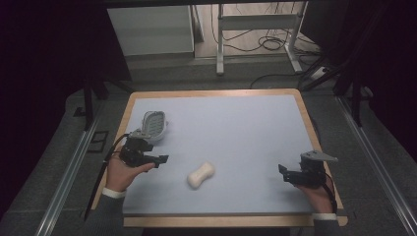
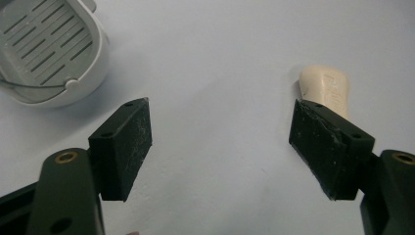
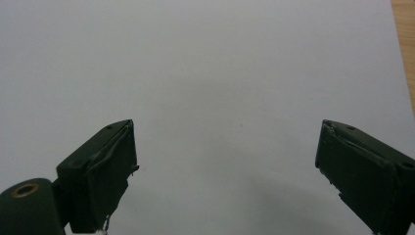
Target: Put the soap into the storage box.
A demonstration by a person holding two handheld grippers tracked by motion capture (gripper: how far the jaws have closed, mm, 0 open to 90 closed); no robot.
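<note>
Soap bar (image 1: 200, 175) lies flat, long axis near-left to far-right.

Cream soap bar (image 1: 200, 175), white slotted dish (image 1: 153, 125), black tongs (image 2: 220, 147), pale blue mat (image 1: 236, 128), wood-edged table (image 1: 305, 113).

Dim room, grey floor (image 1: 59, 162), white desk frame (image 1: 258, 29), tangled cables (image 1: 268, 44)

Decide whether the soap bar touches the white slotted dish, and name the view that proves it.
Apart. In the high view, bare blue mat separates the soap bar from the white slotted dish; the left gripper view also shows them apart.
</note>
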